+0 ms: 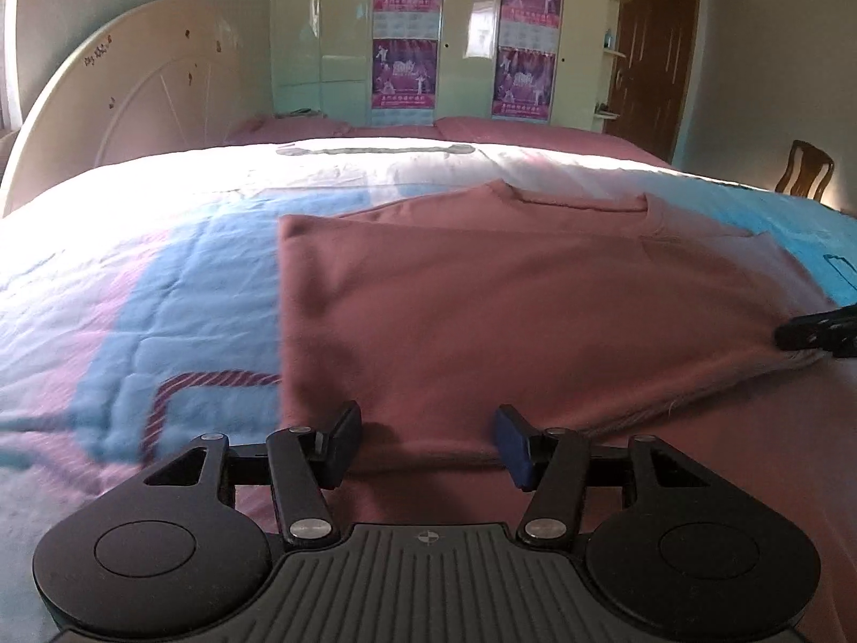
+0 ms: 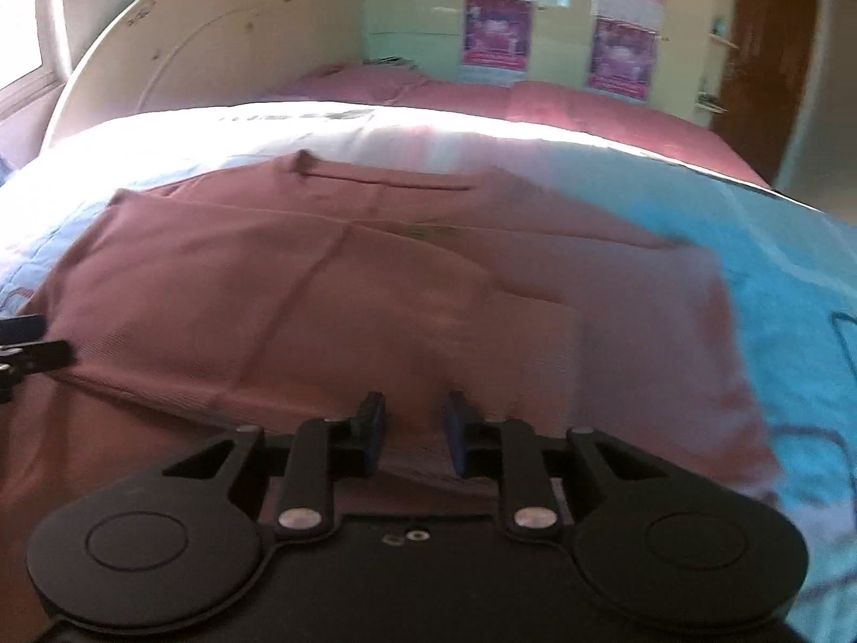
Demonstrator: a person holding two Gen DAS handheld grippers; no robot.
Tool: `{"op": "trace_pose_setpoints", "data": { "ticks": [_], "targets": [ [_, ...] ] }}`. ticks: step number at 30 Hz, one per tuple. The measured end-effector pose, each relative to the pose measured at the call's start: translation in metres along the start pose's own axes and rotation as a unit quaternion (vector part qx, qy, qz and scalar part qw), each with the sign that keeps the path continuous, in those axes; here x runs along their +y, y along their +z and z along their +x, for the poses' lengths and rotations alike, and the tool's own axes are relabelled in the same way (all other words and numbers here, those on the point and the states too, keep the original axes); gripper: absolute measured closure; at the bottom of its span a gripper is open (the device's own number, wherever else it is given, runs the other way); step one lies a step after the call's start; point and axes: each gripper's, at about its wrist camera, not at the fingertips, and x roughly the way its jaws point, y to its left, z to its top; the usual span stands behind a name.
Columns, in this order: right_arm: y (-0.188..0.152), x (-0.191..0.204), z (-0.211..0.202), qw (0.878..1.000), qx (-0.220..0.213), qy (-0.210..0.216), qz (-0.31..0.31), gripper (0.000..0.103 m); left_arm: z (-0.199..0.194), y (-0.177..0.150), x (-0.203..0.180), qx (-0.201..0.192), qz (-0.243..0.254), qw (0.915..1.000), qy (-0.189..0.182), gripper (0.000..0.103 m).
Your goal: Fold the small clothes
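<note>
Because the left gripper (image 1: 426,442) stands half-open and the right gripper (image 2: 412,436) narrowly apart, neither clamped on the pink T-shirt (image 1: 509,300) lying part-folded on the quilt (image 1: 177,289), a shallow bite could take only one layer and skew the fold.

Sunlit bed (image 1: 160,278), cream headboard (image 1: 134,102), postered wardrobe (image 1: 332,27), wooden door (image 1: 653,53)
</note>
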Motion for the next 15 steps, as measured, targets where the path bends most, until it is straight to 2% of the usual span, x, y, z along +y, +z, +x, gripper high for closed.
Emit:
{"op": "trace_pose_setpoints", "data": {
  "ticks": [1, 5, 8, 9, 12, 13, 15],
  "targets": [
    [0.000, -0.004, -0.005, 1.000, 0.002, -0.004, 0.008, 0.073, -0.004, -0.002, 0.005, 0.000, -0.003, 1.0000, -0.004, 0.048],
    [0.003, -0.017, -0.020, 0.997, -0.025, -0.006, 0.066, 0.076, -0.005, -0.001, 0.012, 0.003, -0.013, 0.9999, -0.008, 0.048],
    [-0.001, -0.033, -0.001, 0.993, 0.011, -0.022, 0.117, 0.073, -0.002, 0.000, 0.015, 0.003, -0.016, 0.9998, -0.009, 0.048],
    [-0.005, -0.037, 0.003, 0.990, 0.019, -0.010, 0.138, 0.073, -0.002, 0.000, 0.015, 0.003, -0.015, 0.9998, -0.010, 0.048],
    [-0.011, -0.048, 0.003, 0.984, 0.007, 0.031, 0.174, 0.093, 0.007, 0.004, 0.012, 0.002, -0.009, 0.9999, -0.009, 0.048],
    [-0.012, -0.050, 0.001, 0.983, 0.006, 0.040, 0.178, 0.094, 0.008, 0.004, 0.012, 0.003, -0.006, 0.9999, -0.009, 0.048],
    [-0.012, -0.051, -0.012, 0.986, -0.011, 0.034, 0.163, 0.094, 0.008, 0.005, 0.011, 0.004, 0.002, 1.0000, -0.005, 0.048]
  ]
}}
